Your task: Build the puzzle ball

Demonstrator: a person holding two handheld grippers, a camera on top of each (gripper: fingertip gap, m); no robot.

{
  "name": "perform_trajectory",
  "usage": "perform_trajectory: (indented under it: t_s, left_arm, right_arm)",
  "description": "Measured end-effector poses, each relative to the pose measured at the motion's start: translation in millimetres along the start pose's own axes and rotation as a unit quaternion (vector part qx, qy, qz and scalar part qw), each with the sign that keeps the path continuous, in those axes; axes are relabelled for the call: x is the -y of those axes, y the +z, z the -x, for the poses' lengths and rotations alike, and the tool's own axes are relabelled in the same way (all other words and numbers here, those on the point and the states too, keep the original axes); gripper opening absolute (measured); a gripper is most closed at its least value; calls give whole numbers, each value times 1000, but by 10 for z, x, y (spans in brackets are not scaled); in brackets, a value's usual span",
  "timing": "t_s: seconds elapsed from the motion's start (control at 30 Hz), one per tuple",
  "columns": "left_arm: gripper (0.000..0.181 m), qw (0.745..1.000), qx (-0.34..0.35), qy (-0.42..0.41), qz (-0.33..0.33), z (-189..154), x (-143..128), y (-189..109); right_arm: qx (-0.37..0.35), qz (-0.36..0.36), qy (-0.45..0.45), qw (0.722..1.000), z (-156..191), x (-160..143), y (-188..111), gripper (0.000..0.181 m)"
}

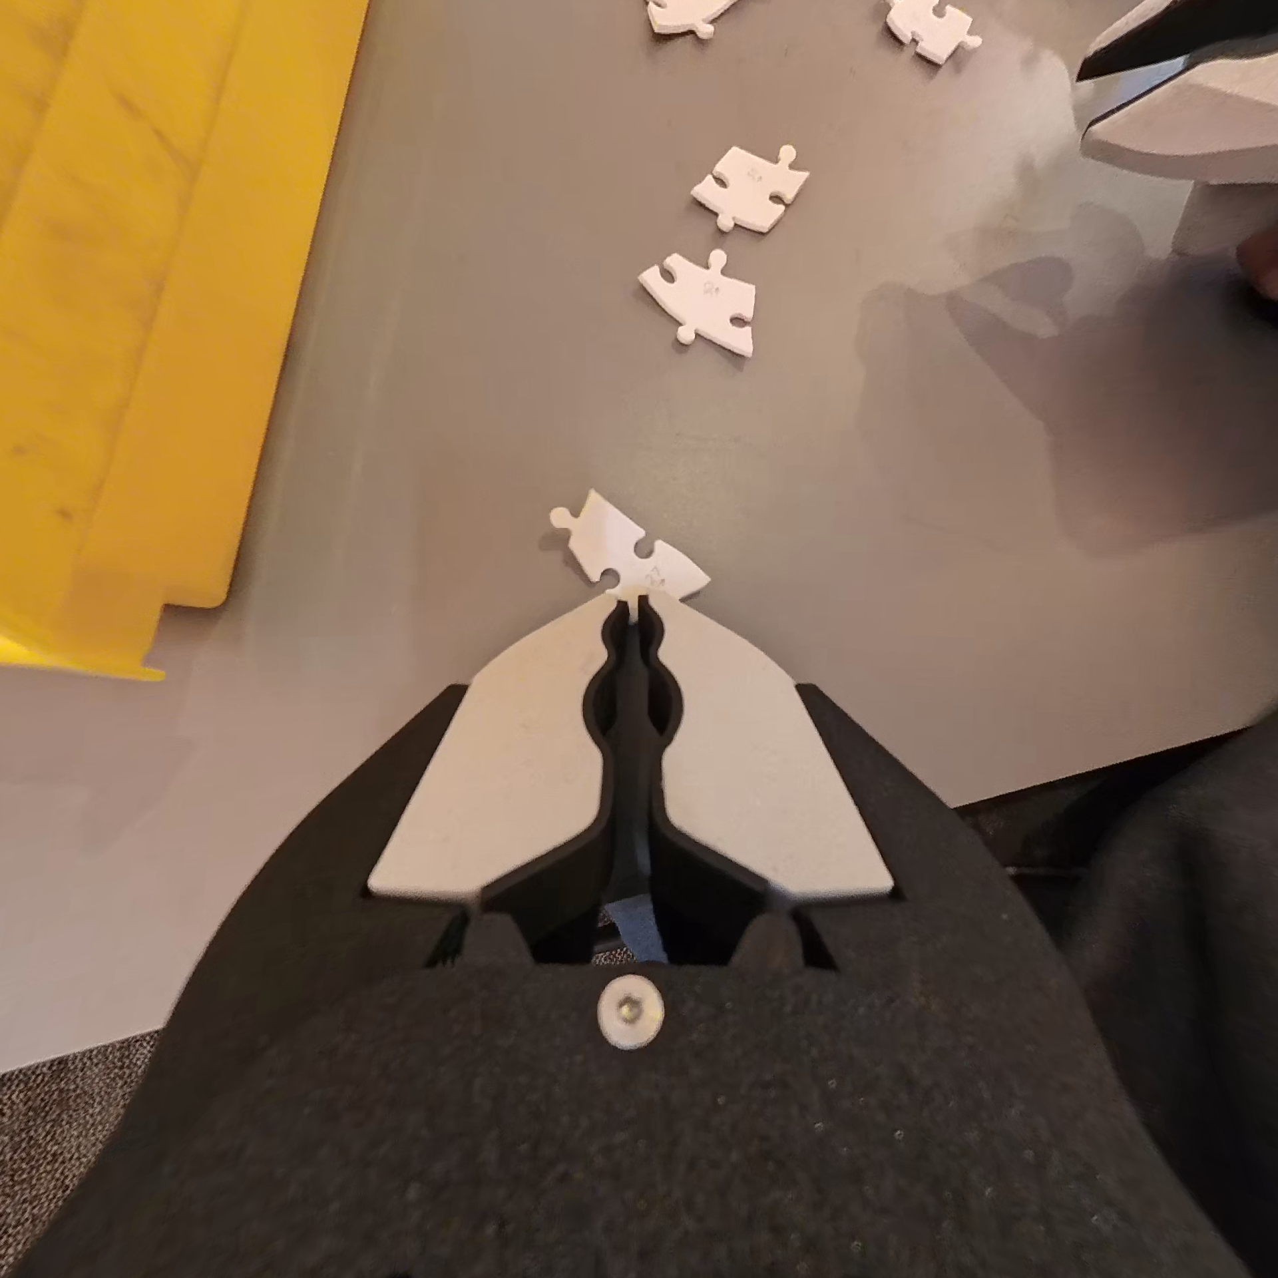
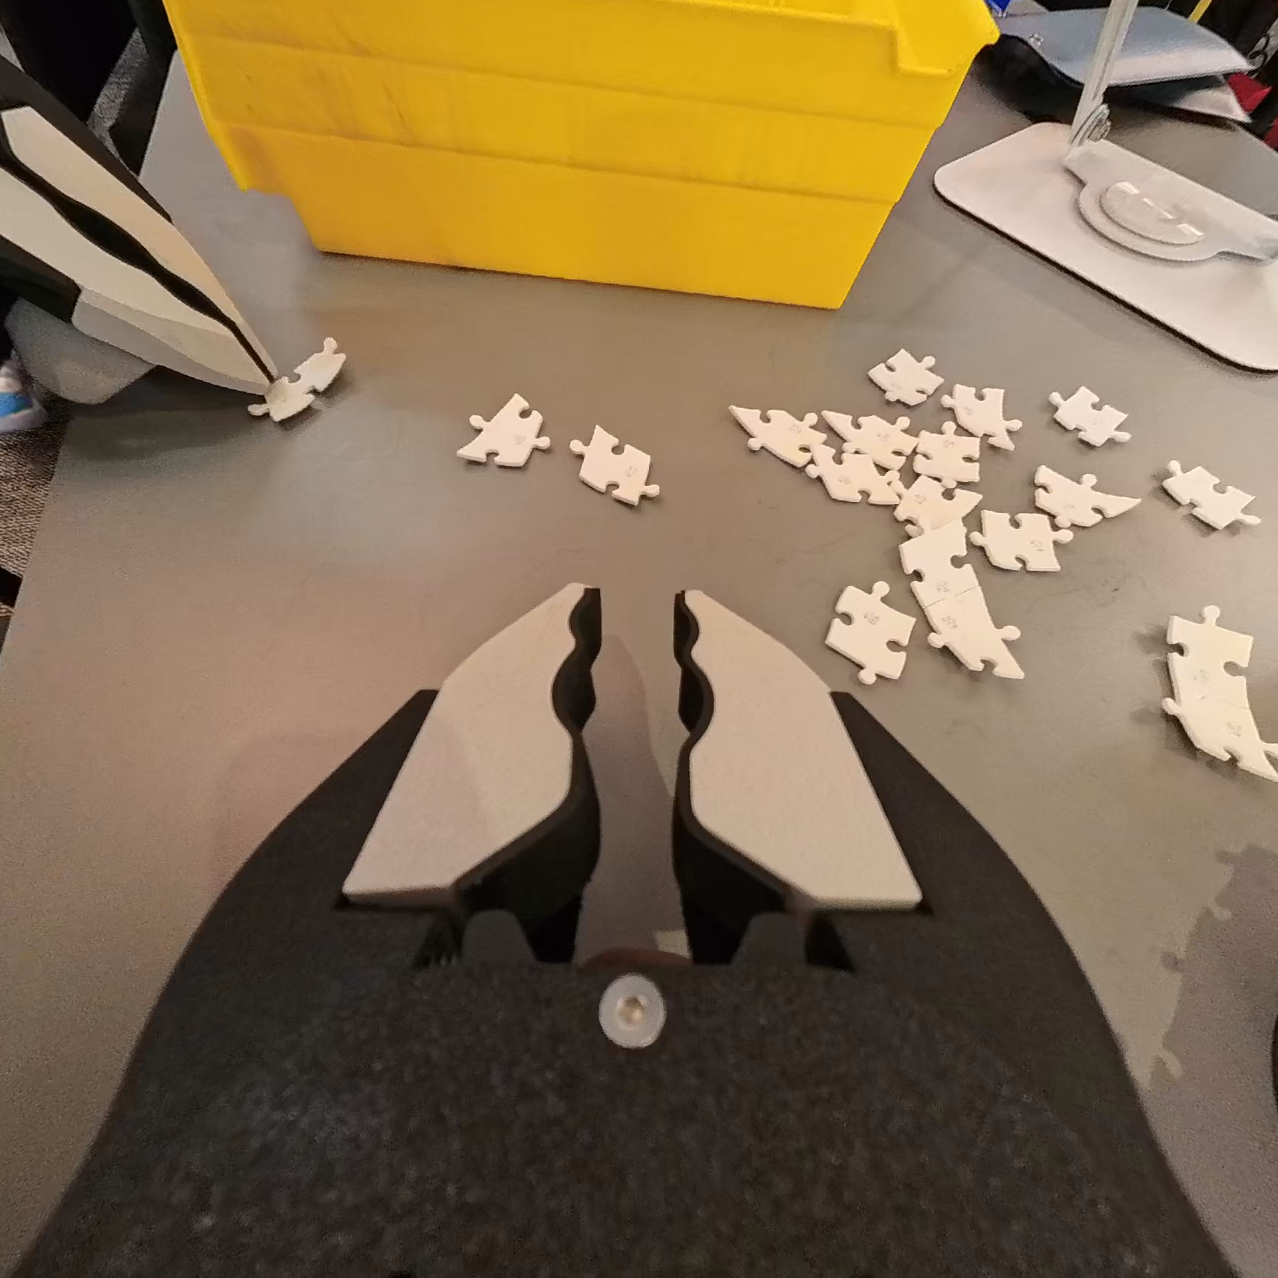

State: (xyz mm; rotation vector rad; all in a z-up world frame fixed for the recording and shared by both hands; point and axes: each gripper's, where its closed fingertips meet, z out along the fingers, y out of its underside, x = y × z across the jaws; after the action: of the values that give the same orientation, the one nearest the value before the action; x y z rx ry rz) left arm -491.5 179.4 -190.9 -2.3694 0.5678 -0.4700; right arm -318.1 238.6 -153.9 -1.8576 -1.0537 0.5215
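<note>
Grey tabletop (image 2: 691,359) carries a yellow bin (image 2: 553,173) at its far side and a loose scatter of white puzzle pieces (image 2: 927,484) to the right, with 2 single pieces (image 2: 560,453) lying near the middle. At far left, the left gripper (image 1: 633,600) pinches the edge of 1 joined white puzzle piece (image 1: 626,550), its jaws closed on it just above the table. Nearer, the right gripper (image 2: 637,595) hangs over bare table with its jaws apart, holding nothing.

The left wrist view looks steeply down, close over the grey table (image 1: 864,484); the right wrist view looks forward from higher, toward the yellow bin (image 2: 567,173), which both views share
</note>
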Motion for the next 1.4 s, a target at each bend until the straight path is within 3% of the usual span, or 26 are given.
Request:
perform_trajectory:
  t_s: [0.5, 0.6, 0.67, 0.7, 0.77, 0.9, 1.0, 1.1, 1.27, 1.4]
  left_arm:
    - [4, 1000, 2, 1, -13, -28, 75, -71]
    - [7, 993, -3, 2, -120, 18, 586, -494]
    - [10, 984, 20, -4, -179, 285, 970, -866]
    - [16, 984, 26, -11, -176, 455, 1090, -974]
    - [31, 991, 44, -27, -125, 873, 1190, -999]
    - [50, 992, 102, -71, 37, 1731, 1005, -583]
    - [42, 983, 98, -116, 108, 1942, 931, -267]
    - [44, 958, 167, -119, 199, 2122, 758, -147]
    - [45, 933, 228, -135, 242, 2240, 718, -113]
    - [46, 934, 221, -127, 249, 2145, 725, -84]
  right_arm:
    - [2, -2, 0, 1000, 8, 1, -11, 20]
    - [2, -3, 3, 1000, 3, 3, -13, 20]
    - [2, -3, 4, 1000, 2, 3, -14, 20]
    - [3, -3, 4, 1000, 4, 3, -14, 20]
    - [5, -4, 2, 1000, 12, 4, -14, 20]
    - [8, -7, 2, 1000, 19, 10, -22, 20]
    - [10, -6, 4, 1000, 20, 3, -30, 20]
    - [11, -7, 7, 1000, 18, 2, -40, 20]
    - [18, -5, 8, 1000, 32, -5, -33, 20]
    - [25, -4, 9, 1000, 44, -7, -30, 20]
